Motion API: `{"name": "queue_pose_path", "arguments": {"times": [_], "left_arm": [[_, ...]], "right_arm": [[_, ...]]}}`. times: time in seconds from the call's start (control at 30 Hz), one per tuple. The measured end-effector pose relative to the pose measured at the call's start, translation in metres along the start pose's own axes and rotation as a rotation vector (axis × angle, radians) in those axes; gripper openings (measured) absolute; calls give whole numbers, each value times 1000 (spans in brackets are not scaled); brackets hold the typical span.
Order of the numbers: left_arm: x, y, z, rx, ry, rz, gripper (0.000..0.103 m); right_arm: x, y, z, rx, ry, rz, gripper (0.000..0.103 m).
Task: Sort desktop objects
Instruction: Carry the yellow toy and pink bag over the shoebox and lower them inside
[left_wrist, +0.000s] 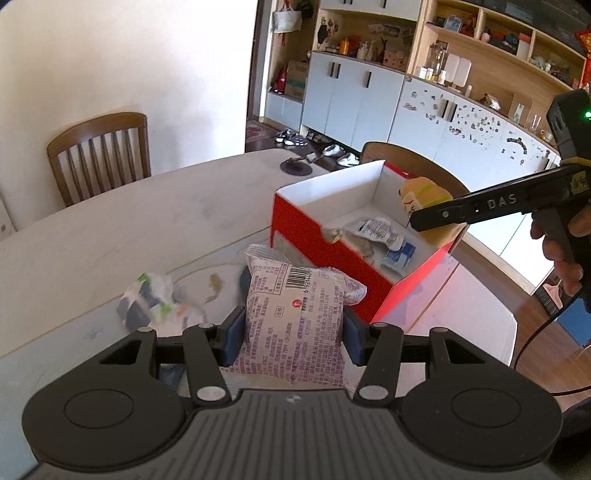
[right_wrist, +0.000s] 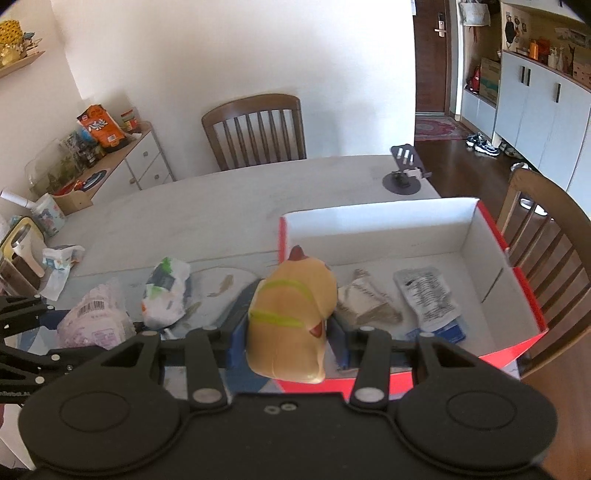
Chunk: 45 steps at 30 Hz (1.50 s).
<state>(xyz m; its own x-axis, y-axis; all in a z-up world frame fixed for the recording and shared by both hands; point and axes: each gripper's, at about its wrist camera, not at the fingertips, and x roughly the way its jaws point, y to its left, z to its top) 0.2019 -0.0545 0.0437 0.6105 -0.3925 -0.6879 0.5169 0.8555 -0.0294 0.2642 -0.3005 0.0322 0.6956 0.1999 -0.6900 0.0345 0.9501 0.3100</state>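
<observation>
Only right wrist shows orange snack bag (right_wrist: 101, 129).

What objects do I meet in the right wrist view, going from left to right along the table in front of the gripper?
Pink snack packet → crumpled white wrapper → yellow toy held by the right gripper → grey foil packet → printed sachet, both in the red box.

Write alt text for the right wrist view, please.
The right gripper holds a yellow toy chicken over the near edge of a red box on a table. Wrappers lie inside the box.
</observation>
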Motion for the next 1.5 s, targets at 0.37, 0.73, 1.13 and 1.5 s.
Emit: {"name": "queue_pose_path", "arguments": {"times": [0.37,0.73,1.13,1.5], "left_arm": [[36,-43,33,44,-6,-26,52],[73,-77,62,95,8,-54,52],[118,-102,79,149,63,-84,52],[161,-118,87,207,112,-102,52]], "right_arm": [[3,-45,8,16,-5,-6,45],[11,-84,19,16,2,-45,45],[38,-111,26,9,50,-65,45],[67,-135,33,15,92,-79,45]]}}
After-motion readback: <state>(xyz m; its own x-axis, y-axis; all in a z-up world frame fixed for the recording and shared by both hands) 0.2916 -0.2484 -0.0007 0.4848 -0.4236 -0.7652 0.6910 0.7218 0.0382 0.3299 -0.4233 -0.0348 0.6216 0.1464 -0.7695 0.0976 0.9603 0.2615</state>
